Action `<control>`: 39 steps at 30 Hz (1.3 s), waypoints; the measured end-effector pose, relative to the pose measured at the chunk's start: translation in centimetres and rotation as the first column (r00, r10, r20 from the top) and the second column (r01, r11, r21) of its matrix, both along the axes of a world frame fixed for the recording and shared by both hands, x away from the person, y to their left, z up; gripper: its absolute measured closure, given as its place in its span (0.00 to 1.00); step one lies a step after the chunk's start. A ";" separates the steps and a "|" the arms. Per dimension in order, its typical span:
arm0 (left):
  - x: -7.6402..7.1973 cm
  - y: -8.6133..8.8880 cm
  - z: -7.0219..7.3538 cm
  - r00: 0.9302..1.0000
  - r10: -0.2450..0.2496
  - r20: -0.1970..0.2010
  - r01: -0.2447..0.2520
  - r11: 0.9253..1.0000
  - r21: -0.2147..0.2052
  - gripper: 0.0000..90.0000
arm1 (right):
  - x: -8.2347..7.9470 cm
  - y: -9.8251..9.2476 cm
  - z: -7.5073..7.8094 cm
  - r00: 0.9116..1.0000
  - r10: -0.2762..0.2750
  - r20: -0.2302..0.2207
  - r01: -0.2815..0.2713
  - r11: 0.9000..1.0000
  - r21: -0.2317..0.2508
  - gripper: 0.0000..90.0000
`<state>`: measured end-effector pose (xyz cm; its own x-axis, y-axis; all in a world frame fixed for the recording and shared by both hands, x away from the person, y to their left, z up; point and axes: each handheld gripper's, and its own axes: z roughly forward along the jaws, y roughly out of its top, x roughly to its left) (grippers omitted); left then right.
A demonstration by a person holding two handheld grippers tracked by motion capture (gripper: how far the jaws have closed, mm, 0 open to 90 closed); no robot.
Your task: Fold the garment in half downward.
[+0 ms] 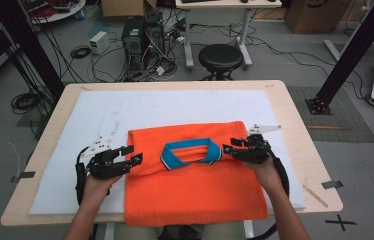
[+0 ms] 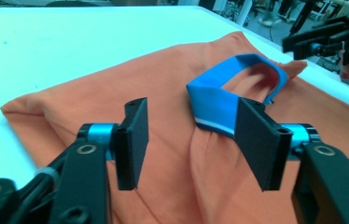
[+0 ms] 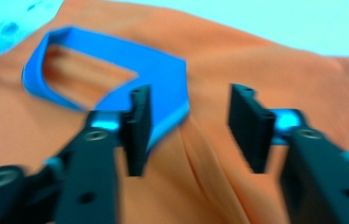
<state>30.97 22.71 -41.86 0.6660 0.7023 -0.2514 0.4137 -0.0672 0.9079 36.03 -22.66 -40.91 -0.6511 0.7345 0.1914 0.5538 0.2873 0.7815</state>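
Note:
A folded orange shirt (image 1: 195,187) with a blue collar (image 1: 191,151) lies on the white sheet (image 1: 95,120), collar facing up. My left gripper (image 1: 134,155) hovers at the shirt's left edge, jaws apart with only cloth beneath them; in the left gripper view the gripper (image 2: 191,140) points at the shirt (image 2: 116,88) and collar (image 2: 228,93). My right gripper (image 1: 230,148) sits just right of the collar, also open. In the right gripper view the gripper (image 3: 189,126) stands over the shirt (image 3: 266,65) beside the collar (image 3: 116,56), nothing pinched.
The wooden table (image 1: 295,135) carries the white sheet. Beyond its far edge stand a black stool (image 1: 220,57), computer towers (image 1: 142,37) and tangled cables. Bits of black tape (image 1: 332,184) mark the table's right side. The shirt's lower hem hangs at the near edge.

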 end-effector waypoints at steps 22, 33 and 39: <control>0.2 -0.3 0.0 1.000 -0.010 -0.012 0.010 1.000 -0.012 0.47 | -1.1 3.3 -0.2 0.996 0.081 0.038 -0.080 0.997 -0.010 0.96; 1.6 -3.4 0.8 0.996 -0.079 -0.037 0.079 0.997 -0.007 0.45 | -4.4 0.4 -1.2 0.993 0.103 0.054 -0.106 0.993 0.054 0.79; 3.9 -6.9 0.3 0.985 -0.115 -0.130 0.121 0.992 0.034 0.40 | -4.7 -2.6 -0.5 0.996 -0.033 0.079 0.025 0.994 0.107 0.67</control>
